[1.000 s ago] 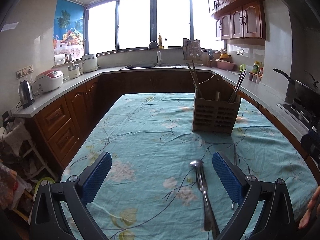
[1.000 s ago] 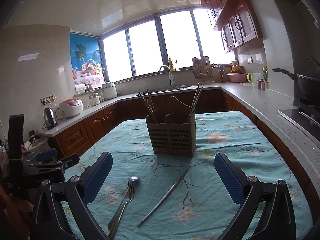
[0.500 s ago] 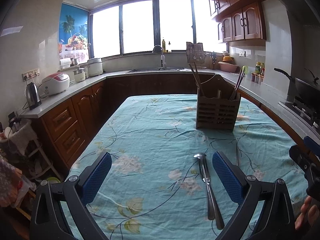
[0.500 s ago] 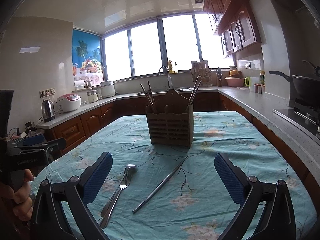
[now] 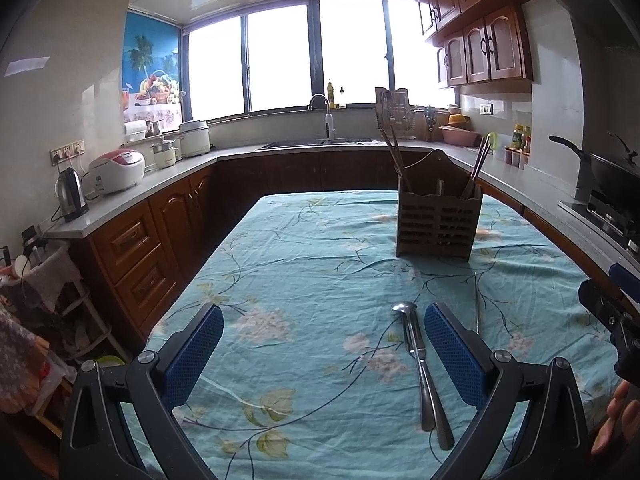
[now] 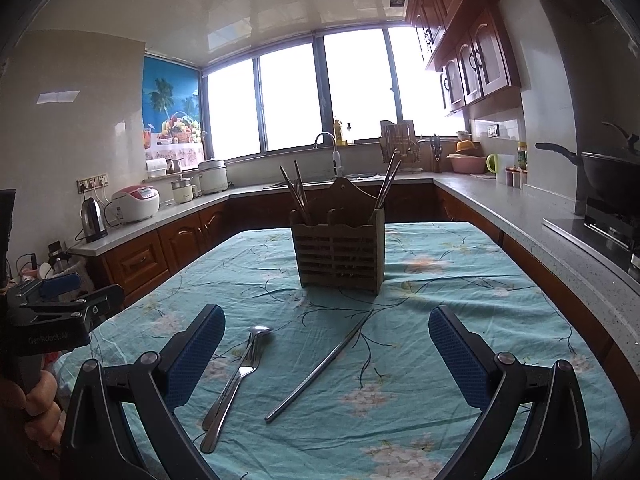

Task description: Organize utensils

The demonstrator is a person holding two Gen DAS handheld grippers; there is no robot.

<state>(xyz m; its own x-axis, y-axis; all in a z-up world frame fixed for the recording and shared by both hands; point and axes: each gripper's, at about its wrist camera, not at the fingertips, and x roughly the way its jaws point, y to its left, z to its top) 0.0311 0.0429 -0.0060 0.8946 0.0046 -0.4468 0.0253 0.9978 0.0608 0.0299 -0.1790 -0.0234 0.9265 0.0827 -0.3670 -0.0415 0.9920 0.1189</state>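
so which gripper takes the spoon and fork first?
Left, probably. The spoon and fork lie between the open left gripper jaws; the right gripper frames the chopsticks.

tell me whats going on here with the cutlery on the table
A person holds two grippers over a floral tablecloth; the left gripper and right gripper are both open and empty. A spoon, fork and metal chopsticks lie loose before the wooden utensil holder, which already holds chopsticks.

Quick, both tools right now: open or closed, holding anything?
Left tool: open, holding nothing, above the teal floral tablecloth.
Right tool: open, holding nothing.
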